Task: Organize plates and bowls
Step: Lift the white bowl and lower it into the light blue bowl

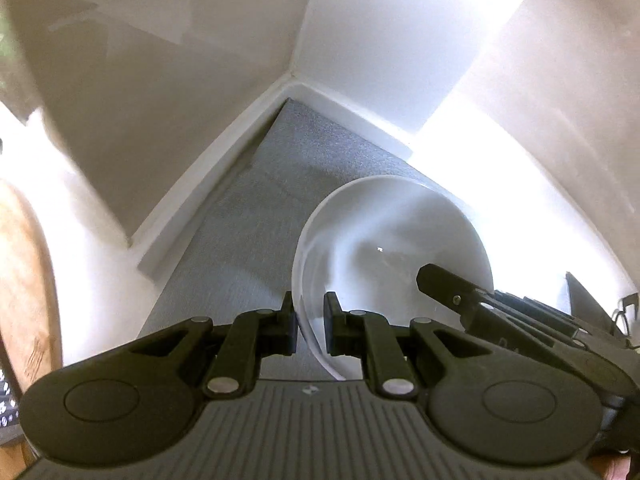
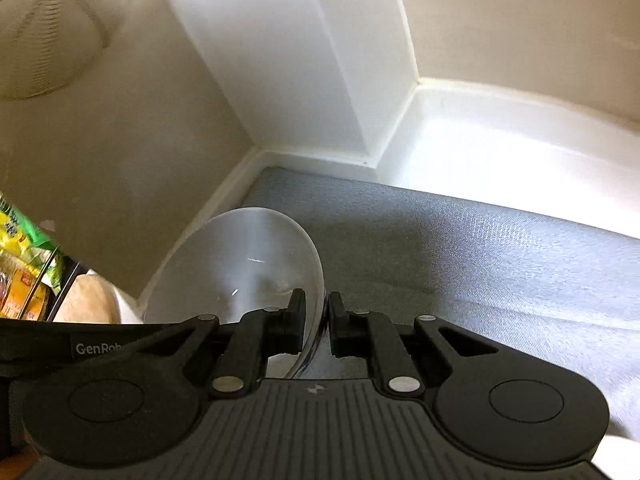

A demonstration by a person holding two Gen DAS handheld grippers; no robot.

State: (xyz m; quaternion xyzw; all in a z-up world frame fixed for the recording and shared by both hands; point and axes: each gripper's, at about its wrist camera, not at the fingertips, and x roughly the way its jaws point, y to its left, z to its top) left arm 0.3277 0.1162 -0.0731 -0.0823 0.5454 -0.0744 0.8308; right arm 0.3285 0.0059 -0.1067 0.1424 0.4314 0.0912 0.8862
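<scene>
A white bowl [image 1: 396,240] is held above the grey carpet, tilted. My left gripper [image 1: 309,316] is shut on the bowl's left rim, one finger inside and one outside. My right gripper [image 2: 317,316] is shut on the opposite rim of the same bowl [image 2: 240,264]. The right gripper's finger also shows in the left wrist view [image 1: 444,280], reaching over the bowl's right side. No plates show in either view.
Grey carpet [image 2: 460,248] meets white skirting and walls in a corner [image 1: 290,92]. A wooden surface [image 1: 24,280] stands at the left. A wire basket [image 2: 44,32] hangs upper left, with snack packets [image 2: 24,272] in a rack at the left edge.
</scene>
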